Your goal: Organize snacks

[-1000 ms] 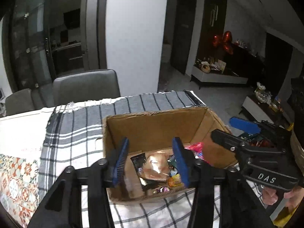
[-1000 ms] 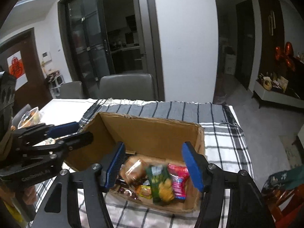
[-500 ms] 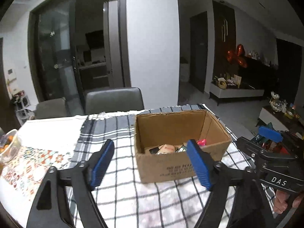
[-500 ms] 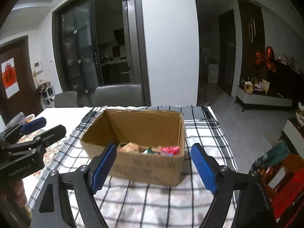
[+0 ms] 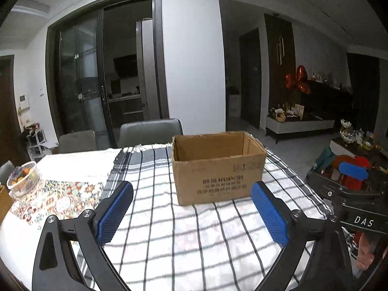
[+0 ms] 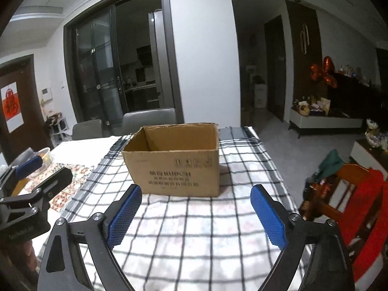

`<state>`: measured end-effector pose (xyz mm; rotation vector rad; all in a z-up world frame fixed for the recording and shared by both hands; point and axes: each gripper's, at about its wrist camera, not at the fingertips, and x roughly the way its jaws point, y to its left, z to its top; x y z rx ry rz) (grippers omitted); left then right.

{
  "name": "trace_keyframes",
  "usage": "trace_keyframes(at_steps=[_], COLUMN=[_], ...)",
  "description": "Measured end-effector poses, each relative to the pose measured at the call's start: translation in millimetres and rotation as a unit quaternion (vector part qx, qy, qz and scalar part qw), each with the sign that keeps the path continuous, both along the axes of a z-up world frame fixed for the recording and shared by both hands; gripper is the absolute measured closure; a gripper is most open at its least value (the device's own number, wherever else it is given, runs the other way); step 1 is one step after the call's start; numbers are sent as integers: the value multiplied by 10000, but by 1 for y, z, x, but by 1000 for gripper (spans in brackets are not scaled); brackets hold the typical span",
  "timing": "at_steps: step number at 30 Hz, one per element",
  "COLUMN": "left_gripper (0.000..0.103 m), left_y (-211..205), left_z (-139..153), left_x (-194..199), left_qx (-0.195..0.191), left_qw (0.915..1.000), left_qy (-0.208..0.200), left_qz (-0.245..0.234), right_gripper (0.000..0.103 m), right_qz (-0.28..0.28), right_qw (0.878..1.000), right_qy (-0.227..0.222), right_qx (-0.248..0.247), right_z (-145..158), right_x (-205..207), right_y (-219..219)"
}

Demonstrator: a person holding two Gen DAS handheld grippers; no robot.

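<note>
An open cardboard box (image 5: 218, 172) (image 6: 173, 163) stands on the checked tablecloth (image 5: 184, 230) (image 6: 194, 228); from this low angle its contents are hidden behind the front wall. My left gripper (image 5: 191, 198) hovers over the cloth well short of the box, its jaws still opening with nothing between the blue pads. My right gripper (image 6: 196, 202) is likewise back from the box, jaws opening and empty. Each gripper shows at the edge of the other's view: the right gripper (image 5: 352, 172) at the right, the left gripper (image 6: 29, 167) at the left.
Grey chairs (image 5: 150, 132) stand behind the table. A bowl of fruit (image 5: 23, 175) sits on a patterned mat (image 5: 55, 198) at the left. A wooden chair with red cloth (image 6: 363, 194) is at the table's right side.
Both grippers pulled back from above the box toward the near table edge and spread their jaws wider. The snacks inside the box dropped out of sight behind its front wall.
</note>
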<state>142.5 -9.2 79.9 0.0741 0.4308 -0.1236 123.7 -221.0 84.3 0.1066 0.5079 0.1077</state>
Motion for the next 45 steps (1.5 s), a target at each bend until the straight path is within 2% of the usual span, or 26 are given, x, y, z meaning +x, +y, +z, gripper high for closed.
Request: trace_keyframes(at_steps=[6,13,25,45], left_gripper=[4,4,0,0], left_y=[1,2,5,2], left_z=[-10,-7,-3,-5], left_x=[-24,-44,-62,-72], left_qx=[-107,-204,-235,-178], left_qw=[9998,9996,9997,9998], left_qy=[168,187,26,-14], left_qz=[-34,-54,-59,-25], right_gripper=[11,11,11,11], right_qz=[-36,-37,-30,13], right_qw=[9999,9998,9994,9992], right_qy=[-34,-137,-329,-386], right_qx=[-155,-154,-133,-59], right_z=[-5,-6,-4,-6], right_x=[-31,-53,-72,-81], right_y=[1,0,1,-1])
